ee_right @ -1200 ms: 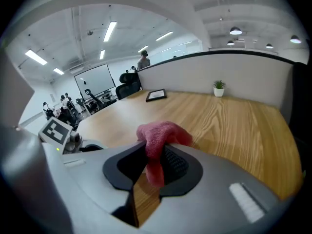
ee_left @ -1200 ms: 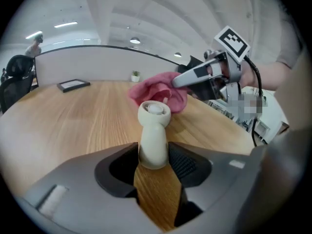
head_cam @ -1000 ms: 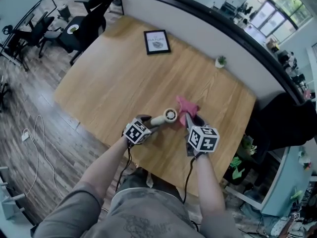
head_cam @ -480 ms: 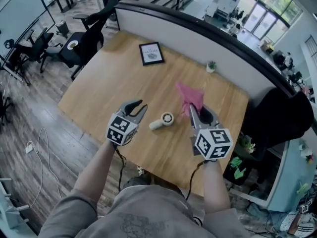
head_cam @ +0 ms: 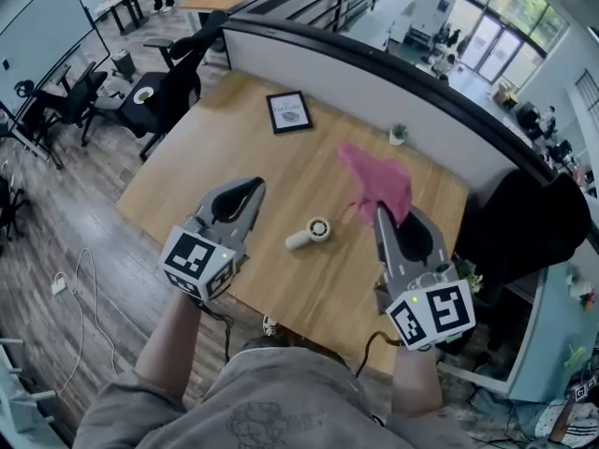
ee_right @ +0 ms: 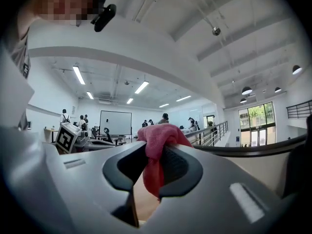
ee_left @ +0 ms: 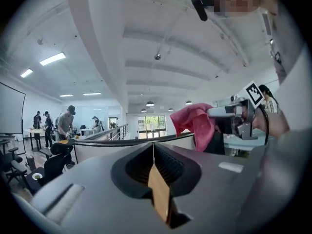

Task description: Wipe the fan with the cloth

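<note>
Both have risen off the wooden bench (head_cam: 215,148): left tongs (head_cam: 253,189) pressed together, empty; right tongs (head_cam: 384,216) clamped on the crumpled pink cloth (head_cam: 379,183). White round-headed fan (head_cam: 309,233) lies on the bench between them.

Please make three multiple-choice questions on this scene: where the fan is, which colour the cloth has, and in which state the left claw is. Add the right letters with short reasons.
1. Where is the fan?
A. lying on the table
B. held in a claw
C. inside a box

2. Which colour has the cloth?
A. blue
B. pink
C. white

3. How is the left claw?
A. wide open
B. shut on the cloth
C. shut and empty

Key: 1 A, it lies on the wood, apart from both claws. 2 B, the right claw grips a pink cloth. 3 C, its pads meet with nothing between them.
</note>
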Tool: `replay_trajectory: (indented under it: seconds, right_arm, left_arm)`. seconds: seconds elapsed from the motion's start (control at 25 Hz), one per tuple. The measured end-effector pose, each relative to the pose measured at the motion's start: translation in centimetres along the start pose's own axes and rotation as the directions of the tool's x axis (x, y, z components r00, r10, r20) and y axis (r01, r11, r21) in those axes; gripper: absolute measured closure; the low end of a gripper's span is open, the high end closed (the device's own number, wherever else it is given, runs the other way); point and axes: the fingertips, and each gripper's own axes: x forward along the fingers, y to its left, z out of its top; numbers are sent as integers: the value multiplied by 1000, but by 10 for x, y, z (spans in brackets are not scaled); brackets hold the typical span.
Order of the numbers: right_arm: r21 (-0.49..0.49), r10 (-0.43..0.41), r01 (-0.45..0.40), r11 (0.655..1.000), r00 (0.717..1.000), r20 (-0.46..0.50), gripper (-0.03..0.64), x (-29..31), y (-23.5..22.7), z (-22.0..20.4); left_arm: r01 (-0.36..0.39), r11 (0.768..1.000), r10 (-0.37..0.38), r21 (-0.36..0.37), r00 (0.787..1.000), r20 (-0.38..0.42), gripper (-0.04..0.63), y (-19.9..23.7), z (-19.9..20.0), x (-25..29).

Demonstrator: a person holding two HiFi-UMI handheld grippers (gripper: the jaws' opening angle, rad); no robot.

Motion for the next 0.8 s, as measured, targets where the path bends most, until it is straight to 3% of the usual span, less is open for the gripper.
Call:
replay_trajectory:
  seconds: [0.12, 0.24, 0.36, 0.6, 0.8]
  right_arm:
    - [-17, -2, 3, 1000, 1000, 30, 535, -18, 6, 17]
    - [-12, -15, 15, 1000, 999, 35, 535, -38, 9, 24]
    - [-13, -33, 33, 999, 999, 26, 535, -56, 11, 25]
    - [-10, -36, 35, 999, 999, -28, 535, -80, 21, 17]
    - [-47, -33, 27, 999, 992, -121, 535, -87, 36, -16]
  left_arm:
    - [-27, 1000, 27, -2, 999, 41, 594, -2, 22, -17]
    - [-59, 997, 57, 51, 997, 48, 594, -6, 35, -35]
    - [-45, 995, 42, 91, 998, 38, 594, -16, 39, -45]
    - [9, 1000, -8, 13, 999, -31, 594, -47, 28, -58]
    - [27, 999, -28, -18, 997, -75, 594, -64, 10, -66]
